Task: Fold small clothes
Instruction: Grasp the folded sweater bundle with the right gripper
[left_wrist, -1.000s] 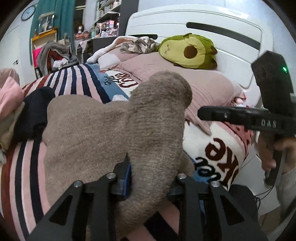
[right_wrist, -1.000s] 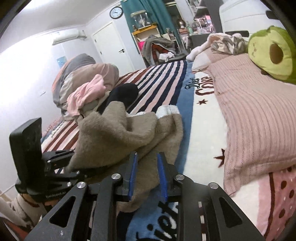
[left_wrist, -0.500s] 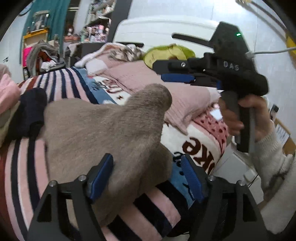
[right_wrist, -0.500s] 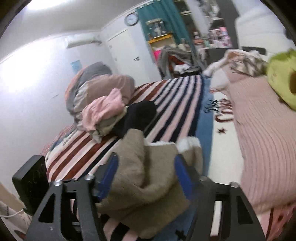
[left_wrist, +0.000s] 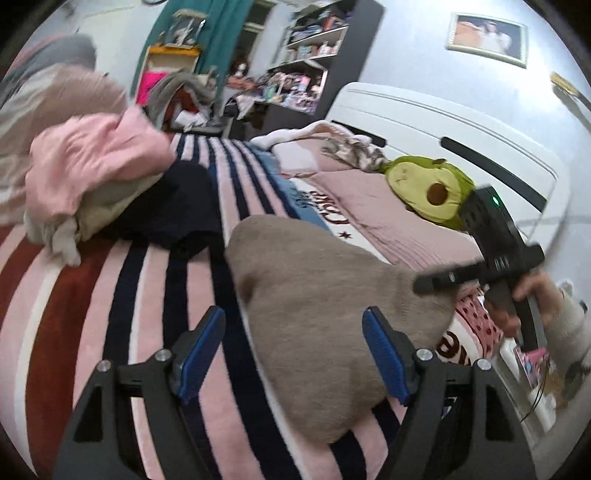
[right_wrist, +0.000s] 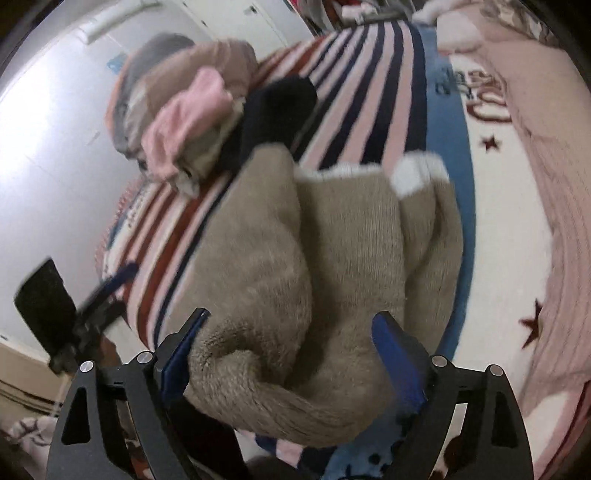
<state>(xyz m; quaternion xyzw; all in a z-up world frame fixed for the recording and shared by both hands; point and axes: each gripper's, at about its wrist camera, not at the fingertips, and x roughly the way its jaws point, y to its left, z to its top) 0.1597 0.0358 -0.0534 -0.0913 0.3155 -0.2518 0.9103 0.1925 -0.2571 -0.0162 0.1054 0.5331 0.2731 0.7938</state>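
So the fuzzy brown sweater (left_wrist: 325, 317) is lying folded on my bed's striped blanket (left_wrist: 122, 295), next to the pile of clothes (left_wrist: 88, 177). My left gripper (left_wrist: 293, 352) has just been opening, nothing pinched, the sweater's edge sits between the blue pads. Same with my right gripper (right_wrist: 291, 358): jaws spread wide, sweater fold loose between them, not clamped.

— Walls? Pale grey-white, framed picture (left_wrist: 487, 38) high up, white door (right_wrist: 236, 22) far back.
— Furniture? White headboard (left_wrist: 443, 125) at the bed's end, dark shelving (left_wrist: 314, 62) crammed with clutter, teal curtain (left_wrist: 218, 33) beside it.
— Light? Bright glare on the left wall (right_wrist: 44, 129).
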